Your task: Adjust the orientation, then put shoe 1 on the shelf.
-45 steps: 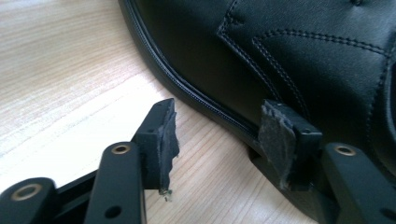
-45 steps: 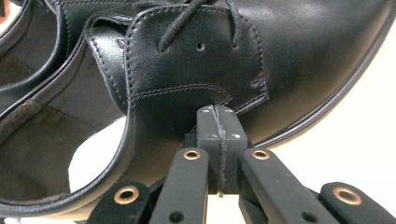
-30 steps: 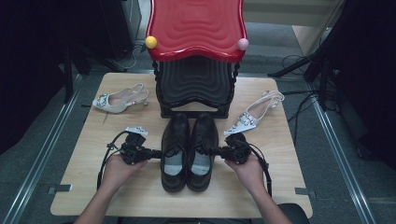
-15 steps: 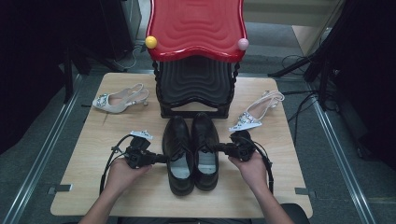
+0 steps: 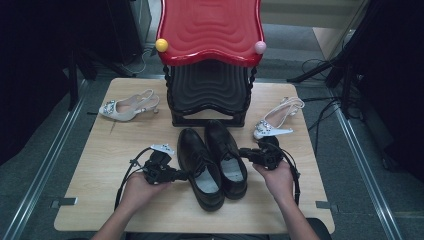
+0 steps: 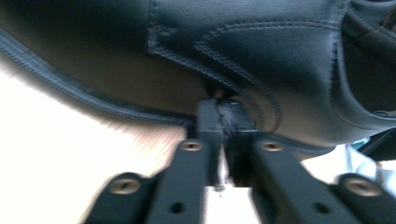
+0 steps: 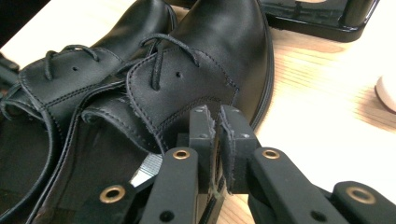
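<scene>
Two black lace-up leather shoes stand side by side mid-table, toes toward the rack and leaning left: the left shoe (image 5: pixel 200 172) and the right shoe (image 5: pixel 226 152). My left gripper (image 5: pixel 182 175) points at the left shoe's outer side. In the left gripper view its jaws (image 6: pixel 219 116) have just been opening; a thin slit parts them, tips against the leather (image 6: pixel 261 46), nothing clearly pinched. My right gripper (image 5: pixel 243 152) meets the right shoe's outer side. Its jaws (image 7: pixel 215 121) have also just been opening, a narrow slit apart against the laced quarter (image 7: pixel 187 79).
A rack with a red wavy top (image 5: pixel 210 30) and a black lower shelf (image 5: pixel 210 92) stands at the table's far edge, right behind the shoes' toes. One white heeled sandal (image 5: pixel 127 106) lies far left, another (image 5: pixel 277 120) far right, close to my right gripper. Cables (image 5: pixel 320 75) trail on the floor.
Both hands and grippers have shifted a little to the right. The two black shoes went with them and turned, so their heels now sit further right.
</scene>
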`<state>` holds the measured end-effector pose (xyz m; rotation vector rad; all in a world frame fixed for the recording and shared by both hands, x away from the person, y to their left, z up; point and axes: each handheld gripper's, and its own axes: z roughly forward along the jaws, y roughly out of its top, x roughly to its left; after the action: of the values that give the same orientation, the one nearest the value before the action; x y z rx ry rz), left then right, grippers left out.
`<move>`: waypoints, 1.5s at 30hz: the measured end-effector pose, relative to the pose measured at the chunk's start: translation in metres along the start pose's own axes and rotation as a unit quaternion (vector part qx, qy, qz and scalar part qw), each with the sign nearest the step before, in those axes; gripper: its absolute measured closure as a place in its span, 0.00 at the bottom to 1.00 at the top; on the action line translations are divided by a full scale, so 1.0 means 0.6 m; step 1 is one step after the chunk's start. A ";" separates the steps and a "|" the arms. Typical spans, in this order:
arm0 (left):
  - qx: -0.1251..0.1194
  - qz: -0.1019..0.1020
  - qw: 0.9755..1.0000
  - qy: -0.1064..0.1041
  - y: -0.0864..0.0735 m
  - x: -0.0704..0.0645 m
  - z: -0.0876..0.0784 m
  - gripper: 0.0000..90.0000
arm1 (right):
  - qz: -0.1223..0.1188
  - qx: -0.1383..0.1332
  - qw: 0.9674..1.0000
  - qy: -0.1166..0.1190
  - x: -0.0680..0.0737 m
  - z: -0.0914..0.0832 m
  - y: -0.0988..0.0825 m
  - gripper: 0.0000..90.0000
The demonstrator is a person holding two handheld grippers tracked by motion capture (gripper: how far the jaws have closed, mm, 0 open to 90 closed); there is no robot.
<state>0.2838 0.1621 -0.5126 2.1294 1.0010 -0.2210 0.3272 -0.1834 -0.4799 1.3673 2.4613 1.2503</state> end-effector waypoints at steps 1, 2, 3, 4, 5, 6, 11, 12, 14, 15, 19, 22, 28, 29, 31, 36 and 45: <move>-0.001 -0.004 1.000 0.001 0.000 0.003 -0.004 0.85 | 0.000 -0.002 1.000 0.001 0.000 -0.002 0.000 0.94; -0.005 -0.009 1.000 -0.007 0.000 0.007 -0.012 0.82 | -0.001 -0.002 1.000 0.002 0.000 -0.005 0.000 0.93; -0.012 -0.012 1.000 -0.006 -0.001 0.009 -0.019 0.80 | -0.002 -0.003 1.000 0.003 0.001 -0.008 -0.001 0.92; -0.015 -0.013 1.000 0.000 0.000 0.012 -0.026 0.79 | -0.004 -0.005 1.000 0.004 0.001 -0.010 -0.002 0.92; -0.019 -0.010 1.000 0.009 -0.001 0.013 -0.031 0.77 | -0.004 -0.005 1.000 0.005 0.001 -0.012 -0.002 0.91; -0.022 -0.008 1.000 0.013 -0.001 0.015 -0.035 0.74 | -0.005 -0.005 1.000 0.005 0.001 -0.013 -0.003 0.90; -0.027 -0.007 0.999 0.032 -0.003 0.027 -0.042 0.61 | -0.001 -0.007 1.000 0.012 0.002 -0.022 -0.004 0.86; -0.028 -0.004 0.999 0.034 -0.002 0.029 -0.043 0.59 | -0.001 -0.006 1.000 0.011 0.004 -0.024 -0.004 0.86; -0.032 -0.003 0.999 0.038 -0.001 0.032 -0.043 0.54 | -0.011 -0.005 1.000 0.005 0.008 -0.027 -0.003 0.86; -0.031 -0.003 0.999 0.042 0.000 0.033 -0.044 0.53 | -0.011 -0.003 1.000 0.005 0.010 -0.029 -0.002 0.86; -0.034 0.001 0.998 0.047 0.004 0.037 -0.047 0.50 | -0.007 -0.003 1.000 0.008 0.013 -0.034 -0.004 0.84; -0.033 0.002 0.998 0.052 0.008 0.042 -0.050 0.48 | -0.002 0.001 1.000 0.011 0.016 -0.040 -0.007 0.82; -0.032 0.003 0.998 0.058 0.016 0.050 -0.052 0.48 | -0.006 0.002 1.000 0.015 0.033 -0.054 -0.012 0.82; -0.029 0.004 0.998 0.061 0.018 0.051 -0.052 0.48 | -0.006 0.001 1.000 0.016 0.035 -0.056 -0.011 0.82; -0.027 0.008 0.998 0.062 0.022 0.052 -0.052 0.48 | 0.002 -0.001 1.000 0.025 0.041 -0.063 -0.009 0.82; -0.024 0.015 0.997 0.068 0.030 0.055 -0.051 0.48 | -0.002 0.010 1.000 0.029 0.060 -0.070 0.001 0.81; -0.024 0.024 0.997 0.075 0.044 0.063 -0.050 0.48 | -0.011 0.061 0.997 0.046 0.088 -0.043 0.010 0.78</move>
<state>0.3237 0.1944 -0.4934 2.1493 1.0276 -0.0136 0.2889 -0.1589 -0.4419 1.3345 2.6486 1.2017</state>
